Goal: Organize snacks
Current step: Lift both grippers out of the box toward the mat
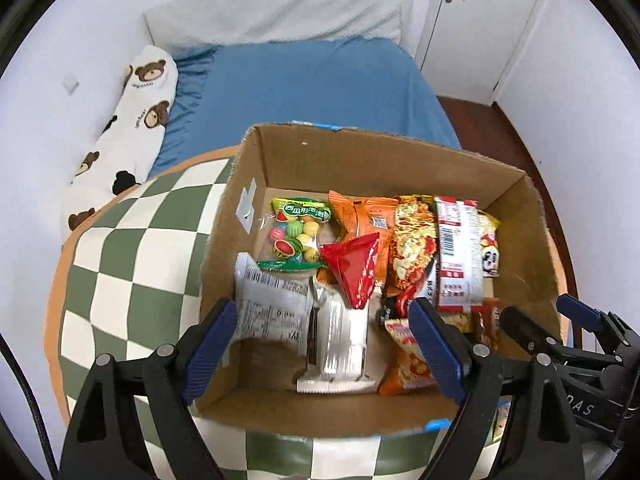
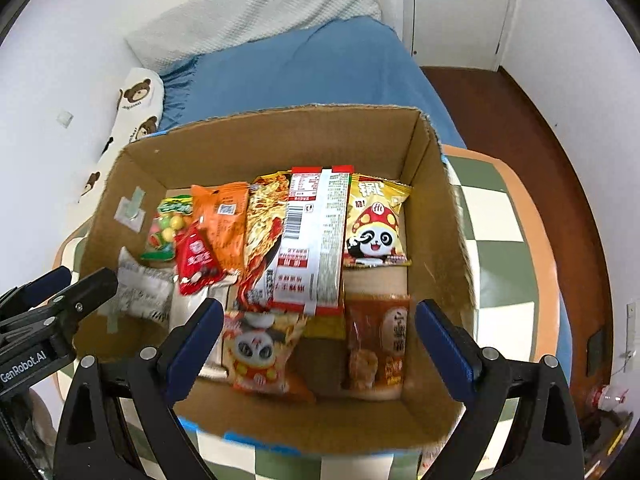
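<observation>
An open cardboard box (image 1: 520, 232) (image 2: 256, 136) sits on a green-and-white checkered cloth and holds many snack packets. Inside are a green candy bag (image 1: 298, 232) (image 2: 166, 226), a red packet (image 1: 356, 268) (image 2: 196, 260), an orange packet (image 1: 368, 216) (image 2: 224, 220), a noodle pack (image 1: 456, 256) (image 2: 308, 240), a yellow panda packet (image 2: 376, 224), white wrappers (image 1: 272, 308) and a brown packet (image 2: 376, 344). My left gripper (image 1: 324, 348) hovers open and empty over the box's near left part. My right gripper (image 2: 320, 344) hovers open and empty over the near right part.
The checkered cloth (image 1: 120, 280) (image 2: 500, 240) covers a round surface next to a bed with a blue sheet (image 1: 312, 88) (image 2: 312, 72). A bear-print pillow (image 1: 132, 120) lies along the wall. A door (image 1: 480, 20) and dark wood floor (image 2: 520, 120) are at right.
</observation>
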`<move>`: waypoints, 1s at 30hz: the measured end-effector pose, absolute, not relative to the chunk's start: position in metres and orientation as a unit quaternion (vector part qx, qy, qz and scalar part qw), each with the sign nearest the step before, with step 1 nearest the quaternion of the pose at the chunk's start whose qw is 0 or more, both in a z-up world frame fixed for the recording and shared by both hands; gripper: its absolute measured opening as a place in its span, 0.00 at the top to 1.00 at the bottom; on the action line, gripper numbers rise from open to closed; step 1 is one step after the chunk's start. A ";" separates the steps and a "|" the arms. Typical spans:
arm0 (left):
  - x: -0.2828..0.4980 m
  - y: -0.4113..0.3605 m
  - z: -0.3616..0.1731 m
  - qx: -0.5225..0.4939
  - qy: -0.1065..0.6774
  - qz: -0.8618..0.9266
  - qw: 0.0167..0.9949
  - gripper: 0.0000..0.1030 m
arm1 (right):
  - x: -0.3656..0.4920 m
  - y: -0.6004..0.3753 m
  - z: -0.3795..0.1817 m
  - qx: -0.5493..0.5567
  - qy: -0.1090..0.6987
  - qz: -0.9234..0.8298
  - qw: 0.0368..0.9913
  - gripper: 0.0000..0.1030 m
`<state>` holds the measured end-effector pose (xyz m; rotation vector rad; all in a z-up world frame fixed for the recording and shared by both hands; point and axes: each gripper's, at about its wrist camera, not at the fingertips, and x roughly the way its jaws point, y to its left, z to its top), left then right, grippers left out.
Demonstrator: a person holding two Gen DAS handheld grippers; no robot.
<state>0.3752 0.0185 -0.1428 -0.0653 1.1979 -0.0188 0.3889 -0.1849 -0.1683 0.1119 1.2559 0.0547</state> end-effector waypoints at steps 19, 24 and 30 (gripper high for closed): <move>0.286 0.014 -0.071 -0.026 0.487 -0.012 0.873 0.15 | 0.294 -0.176 -0.080 0.053 0.507 0.038 0.860 0.04; 0.272 0.013 -0.089 -0.036 0.503 -0.001 0.864 0.15 | 0.277 -0.191 -0.088 0.089 0.517 0.043 0.850 0.04; 0.265 0.015 -0.152 -0.043 0.560 0.033 0.827 0.15 | 0.254 -0.260 -0.144 0.155 0.556 -0.019 0.816 0.04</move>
